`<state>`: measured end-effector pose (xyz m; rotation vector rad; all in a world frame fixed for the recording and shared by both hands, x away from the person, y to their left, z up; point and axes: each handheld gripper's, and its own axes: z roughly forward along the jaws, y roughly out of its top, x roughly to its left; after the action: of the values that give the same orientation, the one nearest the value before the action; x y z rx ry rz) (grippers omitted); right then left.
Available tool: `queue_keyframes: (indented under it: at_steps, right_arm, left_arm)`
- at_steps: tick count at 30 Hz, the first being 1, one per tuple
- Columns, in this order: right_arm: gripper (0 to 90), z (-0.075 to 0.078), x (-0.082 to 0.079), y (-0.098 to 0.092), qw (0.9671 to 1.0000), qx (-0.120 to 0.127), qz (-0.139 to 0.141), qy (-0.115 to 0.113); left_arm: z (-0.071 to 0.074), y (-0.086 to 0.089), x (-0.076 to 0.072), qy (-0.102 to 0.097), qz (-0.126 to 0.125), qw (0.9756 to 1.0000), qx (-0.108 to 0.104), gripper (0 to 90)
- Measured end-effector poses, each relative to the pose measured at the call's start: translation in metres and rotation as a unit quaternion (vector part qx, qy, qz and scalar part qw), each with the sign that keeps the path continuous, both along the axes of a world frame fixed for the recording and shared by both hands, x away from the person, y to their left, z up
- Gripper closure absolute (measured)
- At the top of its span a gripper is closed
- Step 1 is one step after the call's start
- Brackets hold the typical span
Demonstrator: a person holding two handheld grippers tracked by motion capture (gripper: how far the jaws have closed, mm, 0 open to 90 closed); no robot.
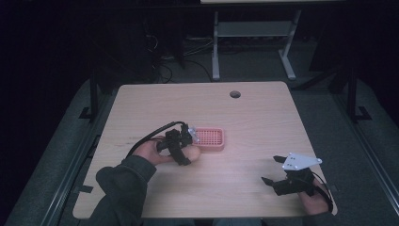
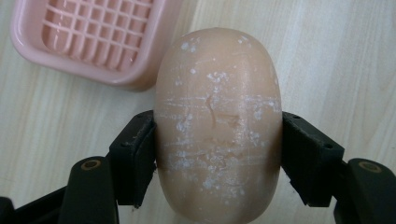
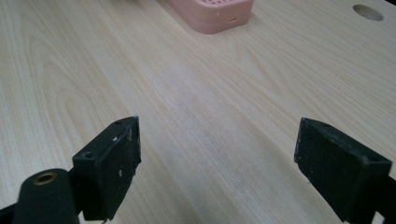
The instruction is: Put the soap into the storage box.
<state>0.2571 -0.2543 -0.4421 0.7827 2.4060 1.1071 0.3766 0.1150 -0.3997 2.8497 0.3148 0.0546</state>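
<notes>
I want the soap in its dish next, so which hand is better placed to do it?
Left, most likely. Its tongs are already shut on the soap bar, right beside the pink soap dish. The right tongs are open, with nothing between them, farther from the dish.

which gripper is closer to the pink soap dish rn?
Left. The left gripper, shut on the soap bar, sits right beside the pink soap dish. The right gripper, jaws open over bare table, is well off toward the near right corner.

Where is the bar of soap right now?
The soap is clamped between the jaws of the left claw, left of the table's middle in the high view, just short of the pink soap dish and not yet in it.
</notes>
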Motion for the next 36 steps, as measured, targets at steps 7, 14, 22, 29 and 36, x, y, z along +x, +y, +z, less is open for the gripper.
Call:
queue_keyframes:
  at_steps: [7, 14, 22, 29, 36]
  right_arm:
    - [14.1, 0.0, -0.001, -0.001, 1.0, 0.006, -0.002, 0.004]
    - [14.1, 0.0, -0.002, -0.001, 1.0, 0.006, -0.002, 0.002]
    - [14.1, 0.001, -0.002, -0.002, 1.0, 0.007, -0.003, 0.002]
    - [14.1, 0.001, -0.001, -0.003, 1.0, 0.009, -0.005, 0.0]
    - [14.1, 0.001, -0.001, -0.005, 0.9999, 0.01, -0.008, 0.001]
  left_arm:
    - [0.005, -0.009, 0.013, 0.004, -0.009, 0.9999, -0.001, 32.6]
    - [0.013, -0.021, 0.026, -0.003, -0.022, 0.9998, 0.0, 32.6]
    - [0.018, -0.033, 0.042, 0.001, -0.027, 0.9996, -0.005, 32.6]
    - [0.018, -0.046, 0.056, -0.002, -0.029, 0.9996, -0.001, 32.6]
    - [0.015, -0.056, 0.071, 0.001, -0.028, 0.9996, -0.005, 32.6]
